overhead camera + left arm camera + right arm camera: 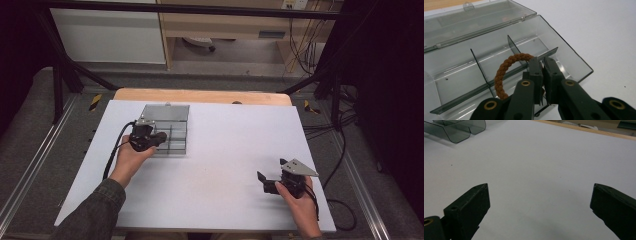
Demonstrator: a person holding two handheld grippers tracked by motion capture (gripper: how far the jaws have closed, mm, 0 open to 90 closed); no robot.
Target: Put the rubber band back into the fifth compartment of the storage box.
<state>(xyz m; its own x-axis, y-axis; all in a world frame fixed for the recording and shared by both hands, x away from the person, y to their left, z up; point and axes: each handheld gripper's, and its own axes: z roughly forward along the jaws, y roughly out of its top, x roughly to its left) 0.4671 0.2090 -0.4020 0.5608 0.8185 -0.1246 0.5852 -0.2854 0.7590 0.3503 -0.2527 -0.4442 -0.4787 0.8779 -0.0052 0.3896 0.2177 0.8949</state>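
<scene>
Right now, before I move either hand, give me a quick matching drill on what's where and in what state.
Things:
1. left gripper
2. right gripper
3. box lid
4. brown braided loop

States:
A. folded back open
B. fingers wide apart over bare table
C. pinched, arching over a divider in the box
D. fingers shut on the loop

Pairs: 1-D, 2-B, 3-A, 4-C

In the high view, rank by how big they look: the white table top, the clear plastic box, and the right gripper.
1. white table top
2. clear plastic box, lid open
3. right gripper, though it is nearer the camera, so its real size against the box is unsure
</scene>
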